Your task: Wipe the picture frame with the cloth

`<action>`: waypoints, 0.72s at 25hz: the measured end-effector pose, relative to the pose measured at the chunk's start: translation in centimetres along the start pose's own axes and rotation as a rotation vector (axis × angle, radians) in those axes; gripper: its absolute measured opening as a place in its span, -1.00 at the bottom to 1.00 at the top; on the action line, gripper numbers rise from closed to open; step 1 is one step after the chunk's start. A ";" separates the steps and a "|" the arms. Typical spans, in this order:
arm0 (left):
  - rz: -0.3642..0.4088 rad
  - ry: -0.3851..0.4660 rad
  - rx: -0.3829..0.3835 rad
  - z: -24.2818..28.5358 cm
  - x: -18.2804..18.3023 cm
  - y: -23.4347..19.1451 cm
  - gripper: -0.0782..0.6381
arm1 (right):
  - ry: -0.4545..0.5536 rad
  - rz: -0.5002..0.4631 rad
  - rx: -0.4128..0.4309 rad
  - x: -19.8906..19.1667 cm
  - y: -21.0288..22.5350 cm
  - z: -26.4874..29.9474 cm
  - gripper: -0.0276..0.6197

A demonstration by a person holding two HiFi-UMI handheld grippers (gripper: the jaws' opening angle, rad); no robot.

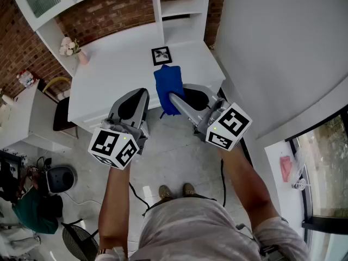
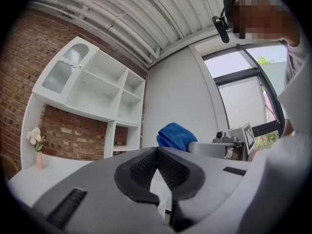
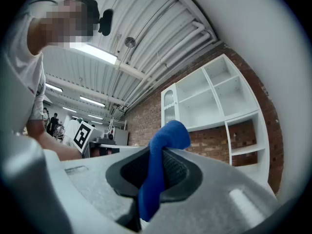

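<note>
A small black picture frame [image 1: 161,55] lies flat on the white desk [image 1: 114,75], near its back middle. My right gripper [image 1: 173,98] is shut on a blue cloth [image 1: 167,88], which bunches above the jaws and hangs over the desk's front edge. In the right gripper view the blue cloth [image 3: 161,169] is pinched between the dark pads. My left gripper [image 1: 140,93] is shut and holds nothing, its tips over the desk's front edge to the left of the cloth. The left gripper view shows the blue cloth [image 2: 176,136] just beyond its closed jaws.
A pink vase with pale flowers [image 1: 76,49] stands at the desk's back left. White shelving [image 1: 179,10] rises behind the desk against a brick wall. A white wall [image 1: 283,42] flanks the right. A low white cabinet [image 1: 27,118] and a fan [image 1: 60,178] stand at the left.
</note>
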State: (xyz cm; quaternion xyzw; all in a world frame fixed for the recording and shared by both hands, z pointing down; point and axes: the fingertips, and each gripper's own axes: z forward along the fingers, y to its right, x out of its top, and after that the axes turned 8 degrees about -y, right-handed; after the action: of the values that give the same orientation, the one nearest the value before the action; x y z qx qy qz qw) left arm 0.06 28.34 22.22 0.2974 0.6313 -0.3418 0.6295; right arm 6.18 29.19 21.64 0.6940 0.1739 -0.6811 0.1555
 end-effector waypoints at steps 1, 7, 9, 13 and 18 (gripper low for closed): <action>0.000 0.000 0.000 0.1 -0.1 0.0 -0.78 | -0.003 -0.005 0.000 -0.1 0.0 0.0 -0.77; -0.002 -0.004 0.002 0.7 -0.3 0.1 -0.78 | -0.009 -0.010 0.006 -0.6 0.2 -0.4 -0.77; -0.001 -0.006 0.004 1.1 -0.4 0.5 -0.78 | -0.010 -0.014 0.009 -0.6 0.4 -0.9 -0.77; -0.002 -0.009 0.010 1.9 -0.6 1.2 -0.78 | -0.016 -0.029 0.010 -0.6 0.9 -2.0 -0.77; 0.000 -0.011 0.034 2.8 -1.1 1.9 -0.78 | -0.007 -0.029 0.012 -0.8 2.0 -3.5 -0.77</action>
State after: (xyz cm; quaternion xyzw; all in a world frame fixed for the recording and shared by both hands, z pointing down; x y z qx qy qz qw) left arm 3.29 27.27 23.25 0.3061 0.6219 -0.3541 0.6277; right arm 10.25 28.95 22.44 0.6899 0.1793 -0.6868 0.1421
